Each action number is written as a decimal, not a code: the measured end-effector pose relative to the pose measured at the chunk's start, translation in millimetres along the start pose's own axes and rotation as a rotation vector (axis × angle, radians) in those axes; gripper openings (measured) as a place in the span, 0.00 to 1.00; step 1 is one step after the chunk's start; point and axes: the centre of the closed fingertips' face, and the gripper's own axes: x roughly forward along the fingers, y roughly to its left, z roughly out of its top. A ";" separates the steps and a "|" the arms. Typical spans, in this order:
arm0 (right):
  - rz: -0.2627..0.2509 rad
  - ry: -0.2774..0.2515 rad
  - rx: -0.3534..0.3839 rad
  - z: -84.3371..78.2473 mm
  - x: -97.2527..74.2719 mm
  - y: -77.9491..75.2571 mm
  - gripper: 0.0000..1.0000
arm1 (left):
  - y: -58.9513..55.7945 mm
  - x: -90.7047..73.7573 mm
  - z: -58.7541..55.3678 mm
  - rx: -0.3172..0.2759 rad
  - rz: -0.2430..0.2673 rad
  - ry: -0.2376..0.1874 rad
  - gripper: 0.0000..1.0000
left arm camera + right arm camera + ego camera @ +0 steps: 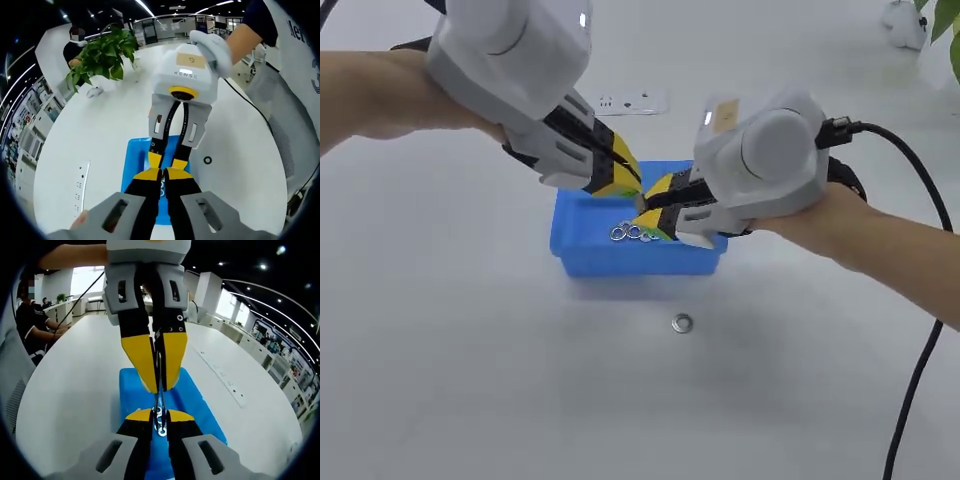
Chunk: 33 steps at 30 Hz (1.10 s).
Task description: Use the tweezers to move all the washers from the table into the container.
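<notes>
Open-plan office: white desks, potted plant, ceiling strip lights.

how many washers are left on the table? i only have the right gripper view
Observer: One washer lies on the table, in front of the blue container.
Operator: touching the container?
Observer: No, there is bare table between them.
Operator: any inside yet? the tweezers sit across my view
Observer: Yes, a small cluster of washers lies inside, near the right gripper's tips.
</notes>
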 end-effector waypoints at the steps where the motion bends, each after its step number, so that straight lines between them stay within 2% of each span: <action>1: 0.001 -0.002 0.004 1.0 -1.4 0.3 0.11 | -0.2 -0.5 0.6 0.001 0.001 -0.001 0.06; 4: -0.001 -0.006 0.004 3.9 -5.7 1.6 0.11 | -2.6 -4.2 4.4 0.006 0.006 -0.003 0.06; 7: 0.018 -0.035 0.014 10.5 -13.8 8.1 0.11 | -8.2 -9.4 12.5 0.020 0.007 -0.012 0.06; 10: 0.010 -0.042 0.008 14.4 -22.5 10.9 0.11 | -14.4 -14.5 19.8 0.035 0.008 -0.017 0.06; 19: -0.001 -0.084 -0.022 36.1 -47.0 19.0 0.11 | -33.6 -34.6 50.4 0.067 0.021 -0.068 0.06; 20: -0.001 -0.088 -0.029 39.1 -49.7 21.1 0.11 | -28.7 -34.4 49.5 0.071 0.024 -0.074 0.06; 21: 0.000 -0.090 -0.034 40.8 -51.6 22.9 0.11 | -30.0 -35.8 50.7 0.072 0.026 -0.076 0.06; 26: 0.012 -0.094 -0.054 45.9 -62.7 38.8 0.11 | -49.4 -43.5 59.9 0.085 0.025 -0.084 0.06; 33: 0.028 -0.078 -0.066 42.4 -71.3 60.5 0.11 | -72.7 -42.9 64.9 0.073 0.020 -0.097 0.06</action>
